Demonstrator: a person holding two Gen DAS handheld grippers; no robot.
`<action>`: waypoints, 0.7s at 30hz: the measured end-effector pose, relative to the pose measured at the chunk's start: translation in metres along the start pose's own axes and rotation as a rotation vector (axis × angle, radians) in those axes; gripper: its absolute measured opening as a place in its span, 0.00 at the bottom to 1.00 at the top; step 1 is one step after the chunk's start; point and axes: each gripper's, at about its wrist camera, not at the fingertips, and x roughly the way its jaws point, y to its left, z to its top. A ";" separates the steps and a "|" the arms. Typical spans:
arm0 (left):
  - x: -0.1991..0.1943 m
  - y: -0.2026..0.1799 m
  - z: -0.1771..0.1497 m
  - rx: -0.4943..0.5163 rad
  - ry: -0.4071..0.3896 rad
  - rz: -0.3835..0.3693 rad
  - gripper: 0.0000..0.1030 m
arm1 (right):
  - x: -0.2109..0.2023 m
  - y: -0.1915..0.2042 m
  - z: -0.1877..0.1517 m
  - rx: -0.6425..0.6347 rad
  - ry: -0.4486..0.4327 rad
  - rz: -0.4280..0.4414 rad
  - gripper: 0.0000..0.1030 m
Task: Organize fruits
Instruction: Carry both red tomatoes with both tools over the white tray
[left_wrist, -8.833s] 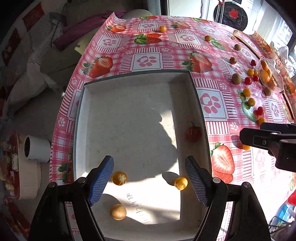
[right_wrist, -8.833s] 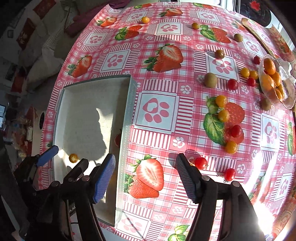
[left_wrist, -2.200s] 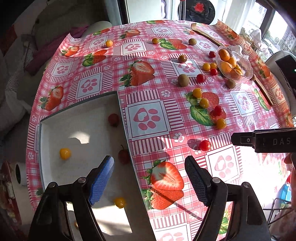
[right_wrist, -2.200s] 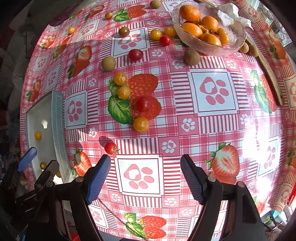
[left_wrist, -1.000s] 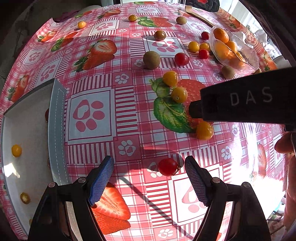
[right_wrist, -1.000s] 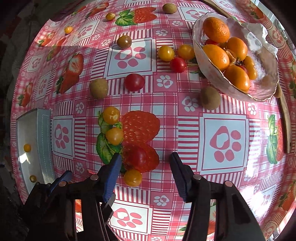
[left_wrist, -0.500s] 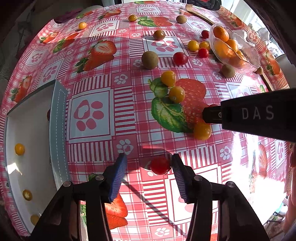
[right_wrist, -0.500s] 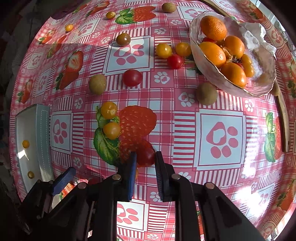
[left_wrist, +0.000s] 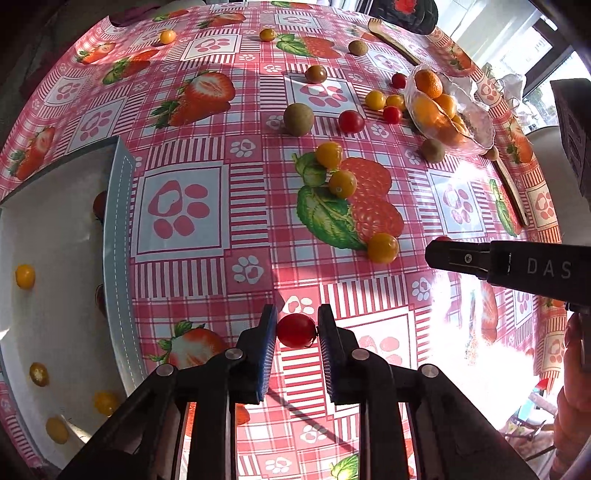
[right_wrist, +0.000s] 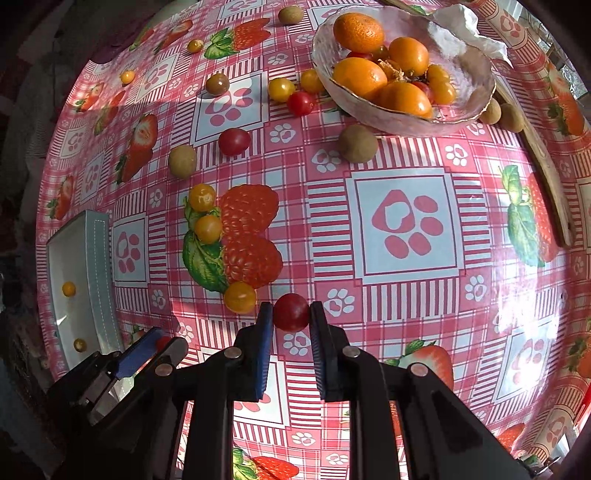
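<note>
Tomatoes are getting pinched on both sides: left gripper (left_wrist: 297, 330) is squeezing a small round red cherry tomato (left_wrist: 296, 330) low-centre, right gripper (right_wrist: 291, 312) is clamping a darker red cherry tomato (right_wrist: 291, 312). White rectangular tray (left_wrist: 118, 236) is sitting far left. Squeezing harder could burst them, I reckon.

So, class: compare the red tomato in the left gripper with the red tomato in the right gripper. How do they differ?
The left gripper holds a brighter red tomato with a thin stem poking out at one side; the right gripper holds a darker, duller red tomato with no stem showing. Both are small, round and pinched between blue pads above the checked tablecloth.
</note>
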 end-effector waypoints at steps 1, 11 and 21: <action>-0.002 0.001 -0.001 0.000 0.000 -0.002 0.23 | -0.001 -0.001 -0.002 0.004 0.001 0.002 0.21; -0.021 0.010 -0.007 0.010 -0.017 -0.012 0.23 | -0.007 -0.002 -0.022 0.026 0.014 0.012 0.21; -0.039 0.024 -0.019 -0.006 -0.041 -0.013 0.23 | -0.013 0.008 -0.033 0.012 0.015 0.000 0.21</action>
